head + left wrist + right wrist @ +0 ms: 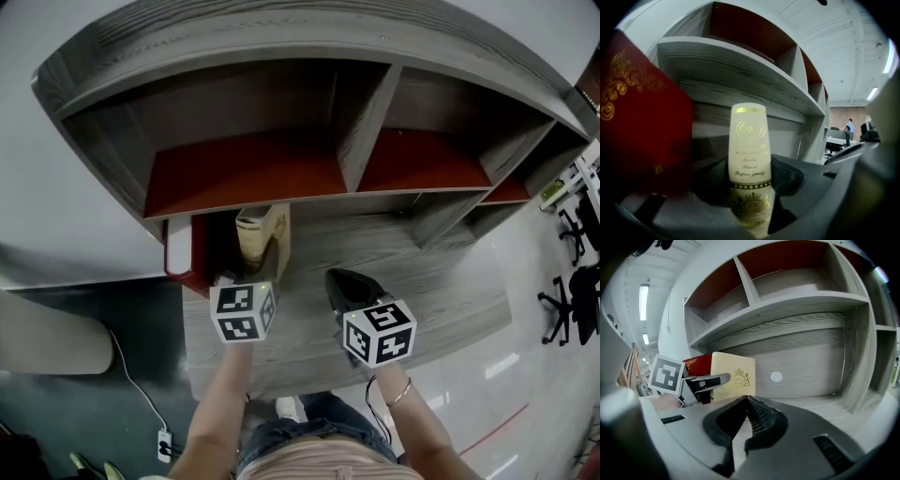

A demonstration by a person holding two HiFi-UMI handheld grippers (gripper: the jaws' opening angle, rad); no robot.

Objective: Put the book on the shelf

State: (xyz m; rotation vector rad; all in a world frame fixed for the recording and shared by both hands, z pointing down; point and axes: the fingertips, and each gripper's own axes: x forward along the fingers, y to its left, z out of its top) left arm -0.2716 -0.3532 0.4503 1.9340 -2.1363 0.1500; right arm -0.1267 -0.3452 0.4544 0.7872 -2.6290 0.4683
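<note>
A cream book [261, 234] with gold print stands upright on the grey wooden surface [441, 291], under the lower shelf board [375, 199]. My left gripper [251, 270] is shut on it; in the left gripper view its spine [749, 154] rises between the jaws. A dark red book [180, 248] stands right beside it on the left, its cover [637, 126] close to the left gripper. In the right gripper view the cream book [733, 376] and the red book [697, 363] stand together. My right gripper [342, 281] is shut and empty, right of the books, its tips [746, 401] meeting.
The shelf unit [281, 173] has red-backed compartments above, split by an upright divider [367, 122]. A side wall [855, 366] closes the lower bay on the right. Office chairs [572, 272] stand on the floor far right. A person [848, 129] stands far off.
</note>
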